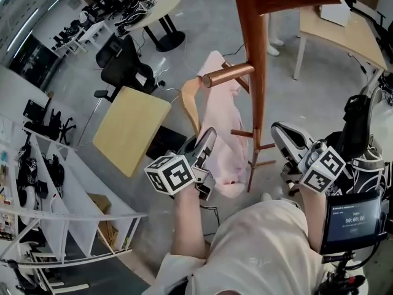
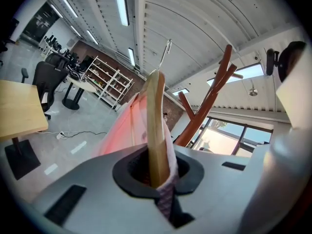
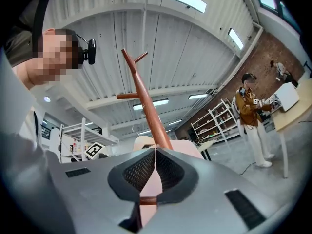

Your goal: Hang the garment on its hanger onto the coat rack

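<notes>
- The grey floor carries everything.
- A coat rack stands on it between the left gripper and the right gripper.
- A wooden table stands left of the left gripper, with an office chair beyond it.

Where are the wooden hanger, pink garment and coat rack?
wooden hanger (image 2: 155,126): left gripper view, its arm.
pink garment (image 1: 221,112): head view, draped front.
coat rack (image 1: 253,48): head view, main pole.

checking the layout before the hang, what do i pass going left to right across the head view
white shelving → square wooden table → left gripper → coat rack → right gripper
</notes>
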### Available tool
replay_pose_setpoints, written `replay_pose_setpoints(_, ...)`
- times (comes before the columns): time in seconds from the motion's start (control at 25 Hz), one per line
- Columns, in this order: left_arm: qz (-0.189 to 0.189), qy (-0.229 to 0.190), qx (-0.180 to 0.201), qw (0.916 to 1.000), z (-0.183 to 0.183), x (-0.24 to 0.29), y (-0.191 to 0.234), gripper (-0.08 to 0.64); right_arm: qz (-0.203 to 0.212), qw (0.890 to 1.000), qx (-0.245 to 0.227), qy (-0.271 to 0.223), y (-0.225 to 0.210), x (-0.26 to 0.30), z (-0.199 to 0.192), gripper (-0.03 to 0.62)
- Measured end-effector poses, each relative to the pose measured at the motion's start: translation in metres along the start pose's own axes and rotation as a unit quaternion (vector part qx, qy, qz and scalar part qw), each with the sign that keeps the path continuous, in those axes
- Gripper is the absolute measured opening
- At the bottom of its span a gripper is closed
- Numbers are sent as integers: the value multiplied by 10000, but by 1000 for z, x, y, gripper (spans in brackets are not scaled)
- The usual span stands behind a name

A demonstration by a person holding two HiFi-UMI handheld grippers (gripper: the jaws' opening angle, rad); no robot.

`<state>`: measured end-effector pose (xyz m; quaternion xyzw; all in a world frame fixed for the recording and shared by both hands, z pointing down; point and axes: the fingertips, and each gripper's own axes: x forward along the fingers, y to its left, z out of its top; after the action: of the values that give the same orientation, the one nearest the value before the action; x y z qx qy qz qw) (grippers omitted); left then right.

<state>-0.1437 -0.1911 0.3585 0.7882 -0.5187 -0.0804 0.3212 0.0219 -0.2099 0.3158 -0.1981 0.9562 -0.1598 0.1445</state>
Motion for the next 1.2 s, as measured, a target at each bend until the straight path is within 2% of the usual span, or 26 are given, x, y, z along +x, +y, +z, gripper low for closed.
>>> replay_pose_setpoints(0.48,-345,387,146,9985,-13,40,-15,12,-523,9986,-18,22,-19,-28,0,12)
replay_pose_setpoints(0.8,-299,668,632,9953,-27,62,-19,12,-783,9969,-8,-30,-32,-43,-4,12)
replay_pose_setpoints(1.2,-307,1028,880,9903,-46,76,-27,12,-977,9950,179,-93,-36,-60,-5,12)
